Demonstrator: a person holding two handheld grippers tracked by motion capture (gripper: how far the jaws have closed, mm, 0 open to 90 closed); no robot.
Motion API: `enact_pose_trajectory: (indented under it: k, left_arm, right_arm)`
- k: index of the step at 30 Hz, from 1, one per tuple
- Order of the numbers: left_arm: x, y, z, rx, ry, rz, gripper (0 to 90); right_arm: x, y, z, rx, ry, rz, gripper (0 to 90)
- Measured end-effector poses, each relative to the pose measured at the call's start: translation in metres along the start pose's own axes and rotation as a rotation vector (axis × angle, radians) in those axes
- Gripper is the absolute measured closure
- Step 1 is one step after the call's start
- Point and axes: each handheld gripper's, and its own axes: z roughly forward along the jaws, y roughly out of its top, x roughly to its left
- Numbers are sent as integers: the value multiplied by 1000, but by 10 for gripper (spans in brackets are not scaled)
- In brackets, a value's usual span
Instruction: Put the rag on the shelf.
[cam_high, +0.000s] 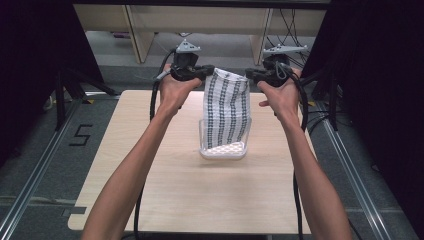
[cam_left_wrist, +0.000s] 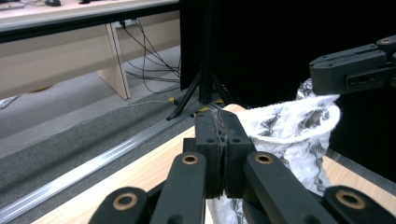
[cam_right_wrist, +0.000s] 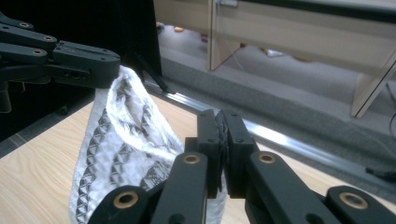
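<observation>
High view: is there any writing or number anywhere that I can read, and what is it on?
"5": black mark on the grey floor, left of the table.
The cloth held by both grippers carries a dark pattern, no letters.
No other text is readable.

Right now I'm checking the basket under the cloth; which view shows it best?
The high view: the white basket sits on the table, its rim visible beneath the hanging cloth. The gripper views give the cloth pinched between closed jaws, and the table, but I can't make out the basket there.
</observation>
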Motion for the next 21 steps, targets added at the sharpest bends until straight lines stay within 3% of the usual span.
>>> enact_pose_trajectory:
  k: [11,15,21]
  left_arm:
    - [16,-18,31,49,0,-57,870]
    - [19,-31,43,92,-8,-87,862]
    - [29,-47,52,137,5,-109,862]
  right_arm:
    - [-14,-14,36,63,-6,58,874]
    - [-19,-23,47,101,-28,69,870]
    - [-22,-35,62,129,-22,86,865]
